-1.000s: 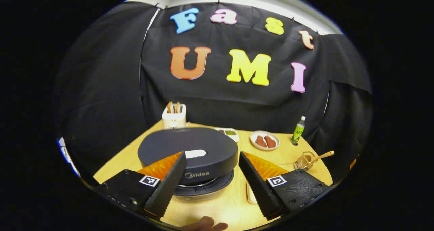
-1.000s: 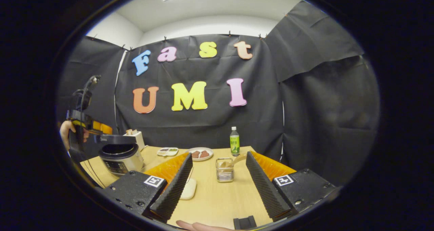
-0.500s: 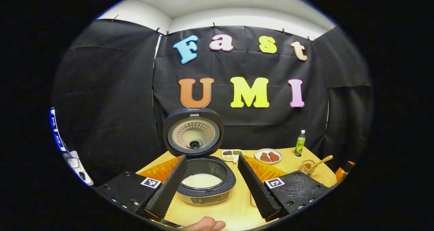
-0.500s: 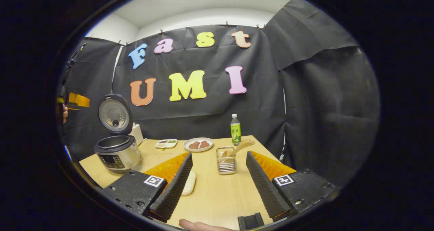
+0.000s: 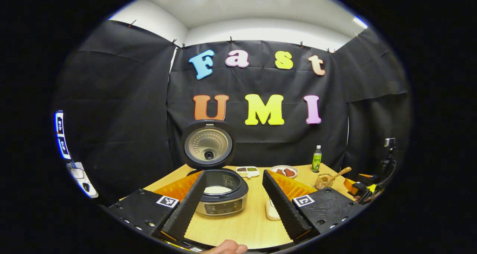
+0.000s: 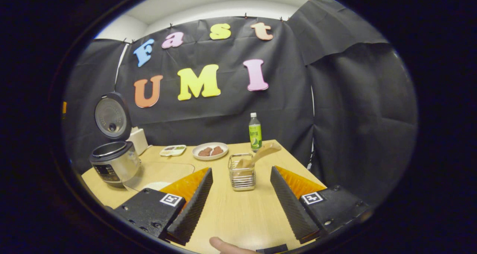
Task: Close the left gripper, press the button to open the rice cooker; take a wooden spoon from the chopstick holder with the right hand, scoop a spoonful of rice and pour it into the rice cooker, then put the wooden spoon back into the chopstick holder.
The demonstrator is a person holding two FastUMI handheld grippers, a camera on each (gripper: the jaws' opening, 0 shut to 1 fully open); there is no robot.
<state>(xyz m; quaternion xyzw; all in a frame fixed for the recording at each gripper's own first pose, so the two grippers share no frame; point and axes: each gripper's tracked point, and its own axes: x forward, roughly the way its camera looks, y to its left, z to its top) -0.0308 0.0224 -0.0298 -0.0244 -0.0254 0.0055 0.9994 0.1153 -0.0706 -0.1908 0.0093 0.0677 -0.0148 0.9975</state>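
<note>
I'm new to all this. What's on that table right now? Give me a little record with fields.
Rice cooker: lid standing open, white rice inside
Wooden spoon: leaning in the chopstick holder, untouched
Left gripper: open, holding nothing, facing the cooker
Right gripper: open, holding nothing, facing the holder
Plate: brown food on it
Green bottle: upright near the back edge
Table: light wood
</note>
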